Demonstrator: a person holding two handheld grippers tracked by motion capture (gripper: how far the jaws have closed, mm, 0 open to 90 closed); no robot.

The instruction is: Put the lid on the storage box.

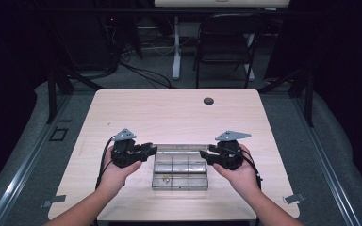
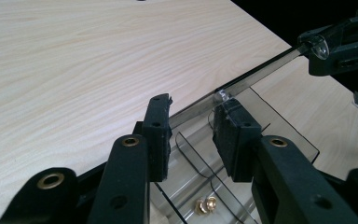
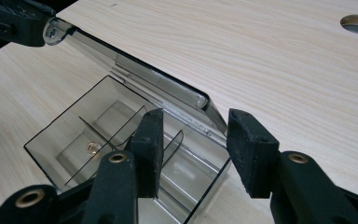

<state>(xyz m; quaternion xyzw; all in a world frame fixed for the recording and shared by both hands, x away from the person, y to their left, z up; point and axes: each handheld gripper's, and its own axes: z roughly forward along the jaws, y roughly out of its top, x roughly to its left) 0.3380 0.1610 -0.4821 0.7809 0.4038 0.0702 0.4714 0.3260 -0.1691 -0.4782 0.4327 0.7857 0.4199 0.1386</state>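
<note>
Lid [image 3: 135,77] of the box [image 1: 179,175], straddled by both grippers' wide jaws, untouched, could slip shut.

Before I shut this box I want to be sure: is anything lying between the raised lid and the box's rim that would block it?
Nothing visible does. The lid stands up along the far edge of the box; a small brass piece lies low in one compartment, below the dividers.
</note>
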